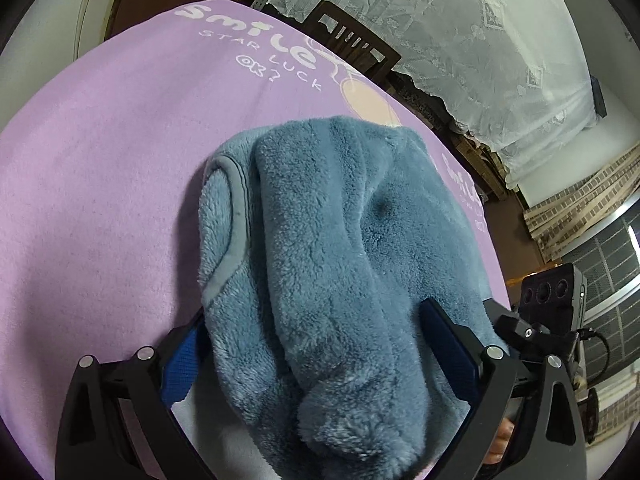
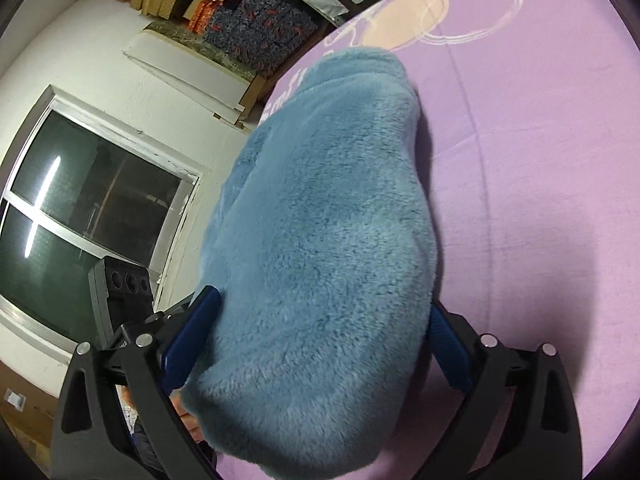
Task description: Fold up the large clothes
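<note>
1. Left gripper: its jaws stand wide apart, and the fluffy blue fleece garment bulges up between the blue-padded fingers; whether the pads press the fleece I cannot tell.
2. Right gripper: its jaws are spread wide too, with the same fleece bundle filling the gap; a grip cannot be confirmed.
3. The garment lies folded in a thick bundle on the lilac printed bedsheet, close to the sheet's edge.
4. Beyond the sheet, a dark wooden chair back stands before a white lace curtain.
</note>
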